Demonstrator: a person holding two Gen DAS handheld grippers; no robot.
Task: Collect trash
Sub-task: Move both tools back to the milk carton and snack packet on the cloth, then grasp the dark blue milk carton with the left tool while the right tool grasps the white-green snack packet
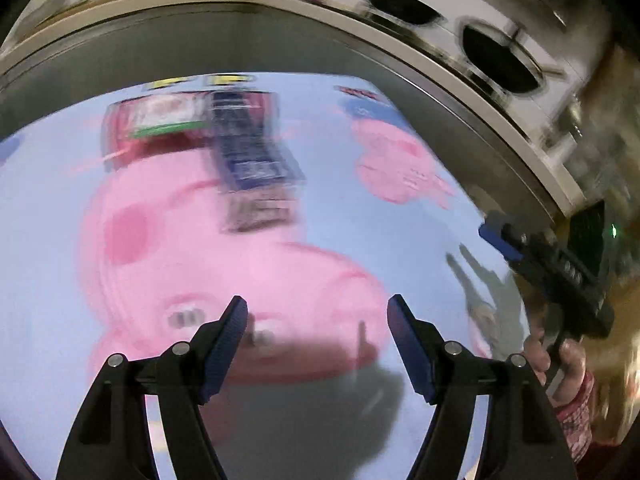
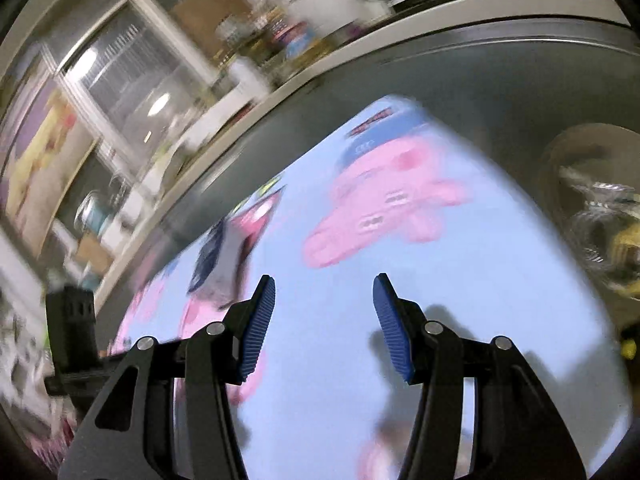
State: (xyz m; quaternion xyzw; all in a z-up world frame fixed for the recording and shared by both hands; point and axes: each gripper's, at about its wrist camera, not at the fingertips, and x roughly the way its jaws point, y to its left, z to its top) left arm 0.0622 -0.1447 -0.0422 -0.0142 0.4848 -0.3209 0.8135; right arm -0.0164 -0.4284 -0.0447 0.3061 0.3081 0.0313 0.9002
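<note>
Grey countertop (image 1: 60, 80) carries a pale blue cartoon-pig mat (image 1: 400, 248), likely protecting the surface. Blurred red and dark blue wrappers (image 1: 248, 148) lie overlapping at the mat's far edge. Left gripper (image 1: 318, 344) and right gripper (image 2: 324, 328) hover apart, jaws spread, empty, seemingly ready to approach.

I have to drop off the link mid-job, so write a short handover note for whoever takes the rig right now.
Left claw: open, empty, above the cartoon-pig mat.
Right claw: open, empty, above the same mat.
Trash: a red packet and a dark blue wrapper lie together at the far side of the mat, ahead of the left claw; both are blurred. A round bin holding crumpled clear plastic sits on the dark table off the mat's right edge.
Done: some trash appears binned already.
Left: pick up the packet and the wrapper and carry them to the bin.
</note>
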